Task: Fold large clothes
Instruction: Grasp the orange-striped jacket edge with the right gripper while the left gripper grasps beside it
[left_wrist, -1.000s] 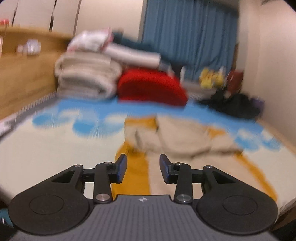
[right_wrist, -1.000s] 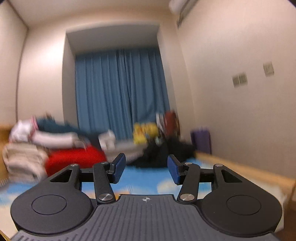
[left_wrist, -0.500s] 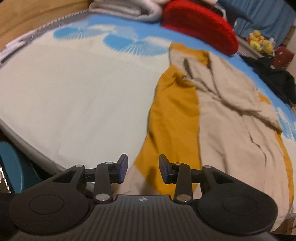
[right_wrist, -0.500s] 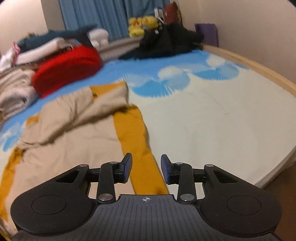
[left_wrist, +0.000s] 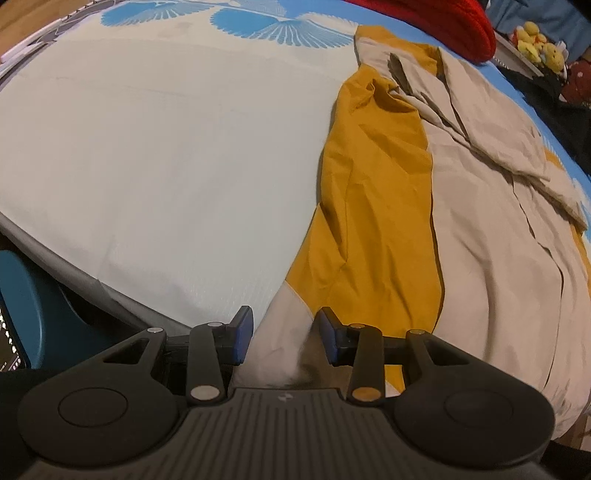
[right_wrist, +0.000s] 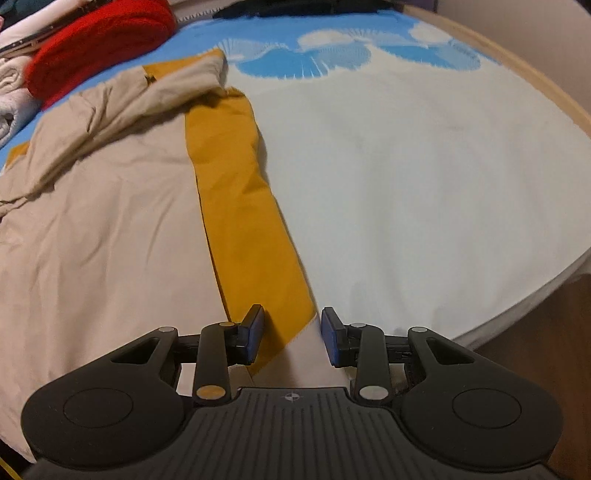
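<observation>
A large beige garment with mustard-yellow side panels lies spread flat on the bed, collar end far from me. My left gripper points down at its near left hem corner. Its jaws are closing, the beige corner lies between them, and the pads stand clear of the cloth. In the right wrist view the garment fills the left side, its yellow strip running toward me. My right gripper hangs over the near right hem corner, jaws apart, with yellow and beige cloth between them.
The bed sheet is cream with blue fan prints. A red cushion and folded blankets lie at the far end, with plush toys and dark clothes. A teal object sits below the near-left bed edge; a wooden frame rims the right.
Both grippers have tipped down from looking across the room and sunk to the garment's near hem corners. The right jaws have narrowed; the cloth has not moved.
</observation>
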